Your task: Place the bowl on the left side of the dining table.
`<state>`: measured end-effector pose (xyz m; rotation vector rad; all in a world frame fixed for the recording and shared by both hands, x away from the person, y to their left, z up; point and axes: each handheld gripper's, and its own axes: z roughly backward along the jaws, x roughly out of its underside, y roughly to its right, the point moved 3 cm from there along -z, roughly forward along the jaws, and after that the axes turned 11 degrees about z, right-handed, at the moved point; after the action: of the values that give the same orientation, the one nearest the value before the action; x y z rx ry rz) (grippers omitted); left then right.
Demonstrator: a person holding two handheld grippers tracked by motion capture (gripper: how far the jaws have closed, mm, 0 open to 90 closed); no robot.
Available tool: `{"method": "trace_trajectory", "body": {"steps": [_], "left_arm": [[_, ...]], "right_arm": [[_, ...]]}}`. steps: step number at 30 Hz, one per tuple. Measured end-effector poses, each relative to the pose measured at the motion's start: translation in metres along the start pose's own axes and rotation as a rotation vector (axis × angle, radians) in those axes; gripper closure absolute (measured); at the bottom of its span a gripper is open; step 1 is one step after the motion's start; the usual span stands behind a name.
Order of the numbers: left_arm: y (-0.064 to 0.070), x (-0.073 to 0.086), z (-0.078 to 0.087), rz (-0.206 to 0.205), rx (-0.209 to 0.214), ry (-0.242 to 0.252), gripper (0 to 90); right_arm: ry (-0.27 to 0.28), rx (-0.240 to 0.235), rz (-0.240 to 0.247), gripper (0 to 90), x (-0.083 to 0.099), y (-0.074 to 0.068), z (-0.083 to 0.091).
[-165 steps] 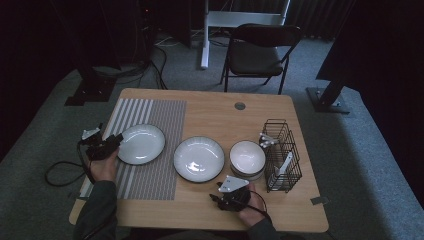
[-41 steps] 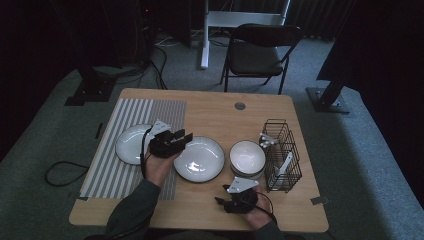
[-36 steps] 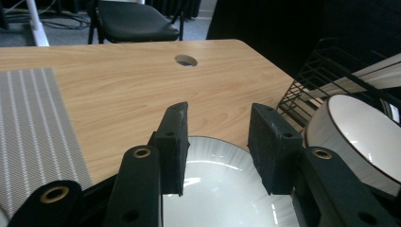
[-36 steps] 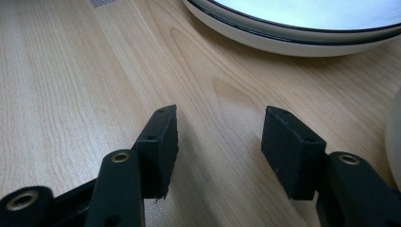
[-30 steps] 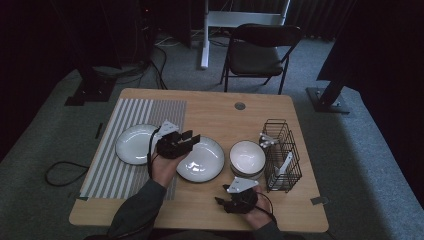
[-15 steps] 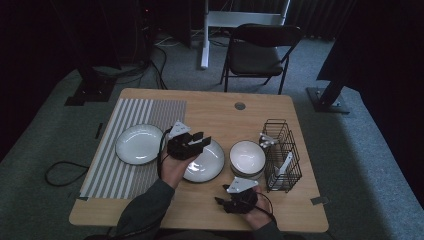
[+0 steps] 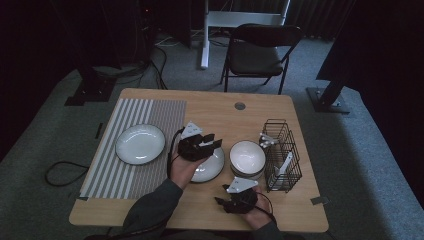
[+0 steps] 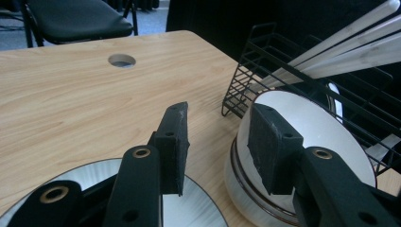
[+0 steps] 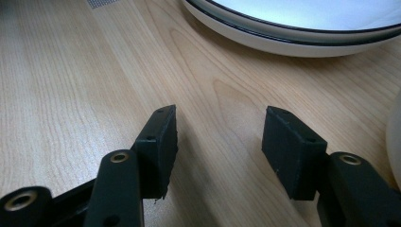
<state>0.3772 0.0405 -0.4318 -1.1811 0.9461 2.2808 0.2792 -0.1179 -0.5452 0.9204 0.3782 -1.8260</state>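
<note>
Taking the wire rack at the right end of the counter as the landmark, the stacked white bowls sit just beside its left wall, the middle plate lies next to the bowls on the side away from the rack, and a second plate rests well apart from the rack on the striped mat. The left gripper hangs over the middle plate with its nose aimed toward the rack; its own view shows its fingers spread, holding nothing, with the bowl rim just beyond the right-hand finger and the rack's white utensils behind. The step in hand looks like a reach for the top bowl. To do it well, I would carry the gripper on toward the rack until one finger passes inside the near rim and the other stays outside, pinch the wall rather than the lip edge, and lift straight up so the lower bowl is not dragged and the rack's wires are not struck. The right gripper rests low on the counter nearer the person than the rack, its fingers also spread and empty, pointing at the plate's edge; it could steady the lower bowl if the stack sticks.
</note>
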Motion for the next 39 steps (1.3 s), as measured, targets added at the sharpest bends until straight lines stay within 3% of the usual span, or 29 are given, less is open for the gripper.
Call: {"method": "trace_trajectory", "body": {"steps": [16, 30, 39], "left_arm": [[0.02, 0.004, -0.025, -0.019, 0.041, -0.047, 58.6], [0.027, 0.013, -0.048, -0.018, 0.043, -0.096, 58.5], [0.027, 0.019, -0.059, -0.002, 0.018, -0.136, 61.3]], "right_arm": [[-0.001, -0.006, 0.005, 44.5, 0.002, 0.0, 0.002], [-0.002, -0.005, 0.006, 44.5, 0.002, -0.001, 0.002], [-0.002, -0.006, 0.003, 44.5, 0.002, -0.001, 0.002]]}}
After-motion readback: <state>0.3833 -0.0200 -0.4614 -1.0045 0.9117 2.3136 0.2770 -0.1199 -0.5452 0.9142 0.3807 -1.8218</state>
